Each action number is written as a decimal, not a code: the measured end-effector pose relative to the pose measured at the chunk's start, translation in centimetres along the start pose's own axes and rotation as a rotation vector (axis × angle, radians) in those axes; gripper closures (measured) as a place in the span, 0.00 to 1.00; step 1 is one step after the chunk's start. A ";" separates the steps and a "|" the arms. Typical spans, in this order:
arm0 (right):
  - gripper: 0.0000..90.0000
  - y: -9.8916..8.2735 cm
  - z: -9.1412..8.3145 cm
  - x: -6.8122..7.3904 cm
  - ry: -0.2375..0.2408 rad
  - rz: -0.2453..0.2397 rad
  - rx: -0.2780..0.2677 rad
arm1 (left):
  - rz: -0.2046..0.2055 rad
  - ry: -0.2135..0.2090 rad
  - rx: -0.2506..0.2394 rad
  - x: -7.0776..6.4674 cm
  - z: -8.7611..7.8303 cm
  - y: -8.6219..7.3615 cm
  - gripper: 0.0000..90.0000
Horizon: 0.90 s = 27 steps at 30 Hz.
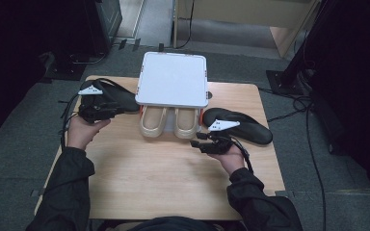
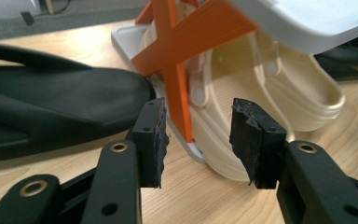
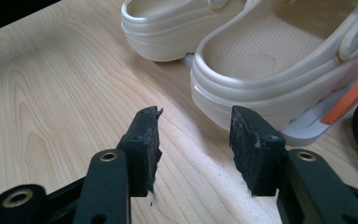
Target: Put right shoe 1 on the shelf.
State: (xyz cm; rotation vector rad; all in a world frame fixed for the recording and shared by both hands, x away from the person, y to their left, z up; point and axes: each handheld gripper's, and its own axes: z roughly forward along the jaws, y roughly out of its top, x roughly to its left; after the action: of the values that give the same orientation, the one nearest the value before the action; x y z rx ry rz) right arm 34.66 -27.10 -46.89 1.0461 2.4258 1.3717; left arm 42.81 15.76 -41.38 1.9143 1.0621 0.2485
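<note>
High view – table [image 1: 173,178]: light wood, person seated at near edge, forearms coming in from the bottom.
High view – rack [image 1: 172,79]: white two-level shoe rack w/ orange braces, far centre of the table; flat white top shelf hides most of what's under it.
High view – clogs [image 1: 168,122]: cream pair on the lower shelf, heels poking out toward the person, side by side.
High view – black shoes: one [image 1: 118,96] just left of the rack, one [image 1: 238,126] just right of it, both flat on the table.
High view – left gripper [image 1: 107,109]: left of the rack, close to the left black shoe, aimed toward the rack.
High view – right gripper [image 1: 203,139]: near-right of the clogs, beside the right black shoe.
Left gripper view – fingers [image 2: 151,140]: parted about halfway, nothing between them; orange brace [image 2: 177,70] and rack corner straight ahead, black shoe to the left.
Right gripper view – fingers [image 3: 147,147]: parted fairly wide, holding nothing, bare wood between; heel of the closer clog [image 3: 261,70] just beyond the tips.
Step, my guess: approach, both hands lining up, no grip yet.
Next move, my guess: right gripper goes fwd to straddle the clog's heel rim, then closes; left needs to steer clear of the brace or settle on the black shoe.
</note>
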 end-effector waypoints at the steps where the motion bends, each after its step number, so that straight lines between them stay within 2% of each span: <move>1: 0.59 0.0 0.0 0.0 0.000 -0.002 0.001 | 0.001 0.003 -0.001 0.2 0.3 -0.1 0.62; 8: 0.59 -0.2 -0.1 0.3 0.005 -0.005 0.014 | -0.031 0.022 0.000 1.7 1.9 -0.4 0.62; 11: 0.59 -0.4 -0.2 0.5 0.003 -0.006 0.023 | -0.037 0.018 0.018 2.3 2.9 -0.1 0.66; 13: 0.60 -0.7 -0.3 0.5 -0.007 -0.007 0.011 | -0.039 0.013 0.027 2.7 3.6 -0.1 0.71; 16: 0.60 -1.0 -0.5 0.5 -0.011 0.001 0.010 | -0.046 0.029 0.043 3.3 4.5 -0.1 0.73; 20: 0.60 -1.2 -0.8 0.6 -0.020 0.013 0.015 | -0.051 0.047 0.035 3.8 5.4 0.0 0.75; 23: 0.60 -1.5 -1.0 0.7 -0.030 0.007 0.011 | -0.065 0.036 0.009 4.1 5.8 0.0 0.77; 24: 0.60 -1.6 -1.0 0.7 -0.030 0.010 0.014 | -0.070 0.035 0.021 4.3 6.0 0.0 0.78; 25: 0.60 -1.7 -1.0 0.8 -0.032 0.007 0.017 | -0.069 0.043 0.044 4.4 6.3 0.2 0.79; 27: 0.60 -1.9 -1.0 0.9 -0.036 0.007 0.019 | -0.052 0.051 0.040 4.5 6.7 0.5 0.79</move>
State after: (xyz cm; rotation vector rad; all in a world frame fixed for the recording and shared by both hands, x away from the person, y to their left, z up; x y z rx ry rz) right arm 32.61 -27.86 -47.64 1.0752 2.4165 1.3228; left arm 49.48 14.96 -45.84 1.9224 1.1567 0.2497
